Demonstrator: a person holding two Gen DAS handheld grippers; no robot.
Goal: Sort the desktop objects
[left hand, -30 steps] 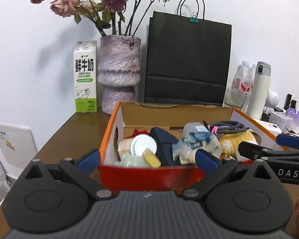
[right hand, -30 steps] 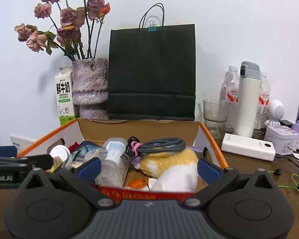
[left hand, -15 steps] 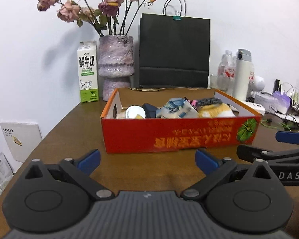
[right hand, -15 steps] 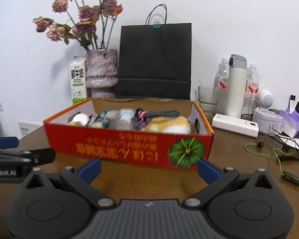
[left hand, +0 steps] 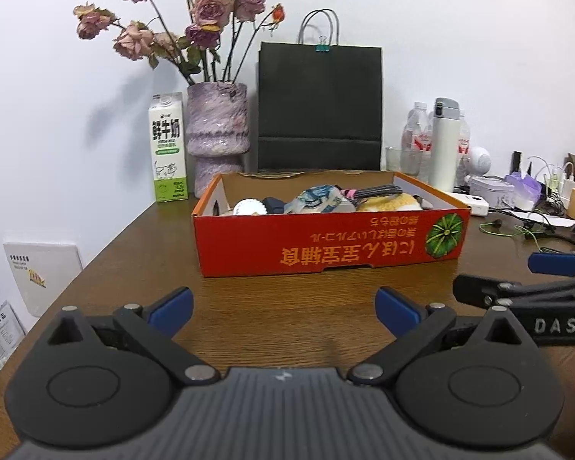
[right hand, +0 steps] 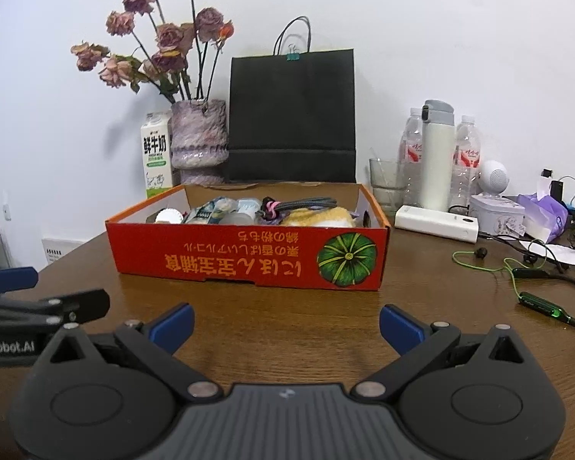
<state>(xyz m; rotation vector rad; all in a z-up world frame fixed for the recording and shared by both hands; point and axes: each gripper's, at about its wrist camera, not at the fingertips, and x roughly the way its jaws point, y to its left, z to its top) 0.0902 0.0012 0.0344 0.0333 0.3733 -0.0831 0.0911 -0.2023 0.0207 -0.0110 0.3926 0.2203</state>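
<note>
At frame centre, both views: red cardboard box (left hand: 326, 245) on the wooden table (left hand: 280, 314), upside-down print and a green pumpkin picture on its near wall.
Box contents: white lid (right hand: 168, 216), crinkled packet (left hand: 318, 200), grey braided cable (right hand: 303, 203), yellow plush toy (right hand: 318, 216), all heaped together inside; other pieces too hidden to name.
Left gripper (left hand: 283, 308): lower centre of its view, blue-tipped fingers spread wide, nothing between them.
Right gripper (right hand: 285, 324): lower centre of its view, likewise splayed and empty; seen side-on at right edge of the left view.
Gap to box: both claws well short of the near wall, bare tabletop between.
Step in hand: probably between picks or at the finish, with the visible sortable items boxed.
Next move: if anything remains, perhaps the green earphone cord (right hand: 517, 272) at right; calls for a low sideways reach and a close pinch on thin wire.
</note>
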